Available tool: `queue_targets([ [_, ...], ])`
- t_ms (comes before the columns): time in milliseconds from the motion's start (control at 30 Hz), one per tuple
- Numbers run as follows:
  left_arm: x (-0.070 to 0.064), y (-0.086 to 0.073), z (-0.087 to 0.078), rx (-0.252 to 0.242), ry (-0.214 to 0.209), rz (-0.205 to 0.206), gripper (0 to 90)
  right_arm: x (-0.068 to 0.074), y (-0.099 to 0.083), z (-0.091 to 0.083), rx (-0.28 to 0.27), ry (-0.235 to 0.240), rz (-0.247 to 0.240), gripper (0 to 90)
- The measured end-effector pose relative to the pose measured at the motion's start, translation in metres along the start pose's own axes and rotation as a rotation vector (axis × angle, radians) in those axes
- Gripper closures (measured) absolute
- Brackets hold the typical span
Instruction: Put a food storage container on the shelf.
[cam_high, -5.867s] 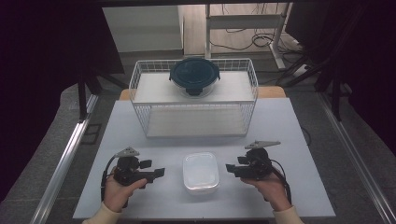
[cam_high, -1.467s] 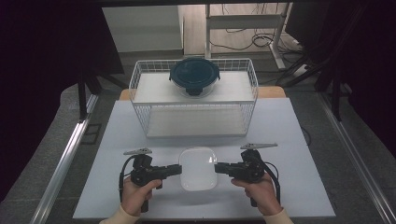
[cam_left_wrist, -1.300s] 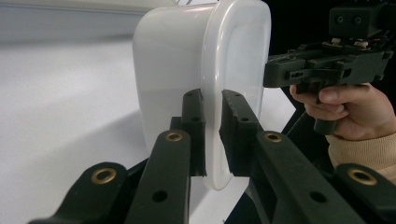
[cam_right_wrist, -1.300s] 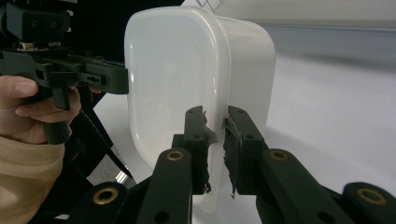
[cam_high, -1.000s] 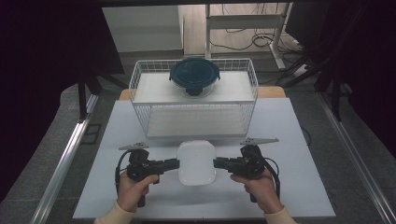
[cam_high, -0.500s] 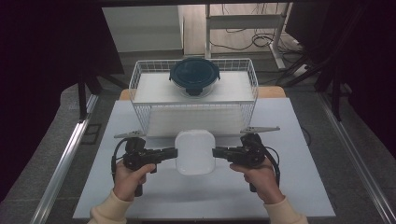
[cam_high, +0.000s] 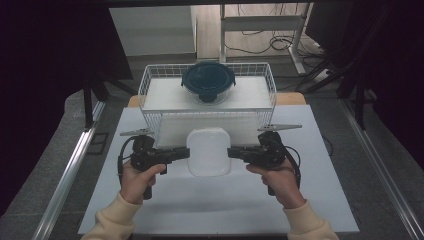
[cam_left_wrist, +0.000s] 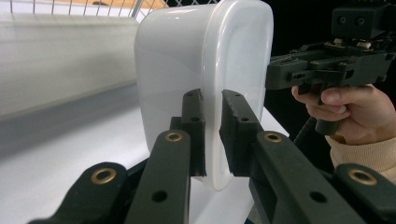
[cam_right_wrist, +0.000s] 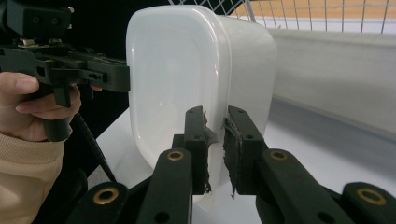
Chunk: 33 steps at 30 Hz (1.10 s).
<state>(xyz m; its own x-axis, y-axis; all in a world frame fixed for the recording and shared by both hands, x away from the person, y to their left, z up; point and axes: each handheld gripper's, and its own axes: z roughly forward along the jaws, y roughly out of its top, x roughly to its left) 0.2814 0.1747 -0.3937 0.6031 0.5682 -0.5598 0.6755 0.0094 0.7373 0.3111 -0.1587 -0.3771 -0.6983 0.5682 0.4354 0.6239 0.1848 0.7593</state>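
A white plastic container with rounded corners hangs above the white table, held between both grippers. My left gripper is shut on its left rim. On the opposite side my right gripper is shut on its right rim. In the left gripper view the container stands on edge between the jaws, and the right gripper shows beyond it. The right gripper view has the container with the left gripper behind it.
A white wire basket stands at the back of the table, just beyond the container. Inside it sits a round glass bowl with a dark blue lid. Metal rails run along both sides of the table.
Both grippers closed in on the container, took hold of its rims, and lifted it off the table, carrying it away from the person toward the basket.
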Motion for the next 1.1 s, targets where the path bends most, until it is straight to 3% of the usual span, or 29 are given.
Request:
queue_targets([
  [367,-0.004,0.020,-0.005,-0.031,-0.016,0.012,80.3,0.006,0.025,-0.009,-0.020,-0.001,-0.026,79.5],
  [1100,-0.007,0.049,-0.016,-0.046,-0.021,0.035,80.2,0.014,0.052,-0.014,-0.051,0.003,-0.049,79.5],
])
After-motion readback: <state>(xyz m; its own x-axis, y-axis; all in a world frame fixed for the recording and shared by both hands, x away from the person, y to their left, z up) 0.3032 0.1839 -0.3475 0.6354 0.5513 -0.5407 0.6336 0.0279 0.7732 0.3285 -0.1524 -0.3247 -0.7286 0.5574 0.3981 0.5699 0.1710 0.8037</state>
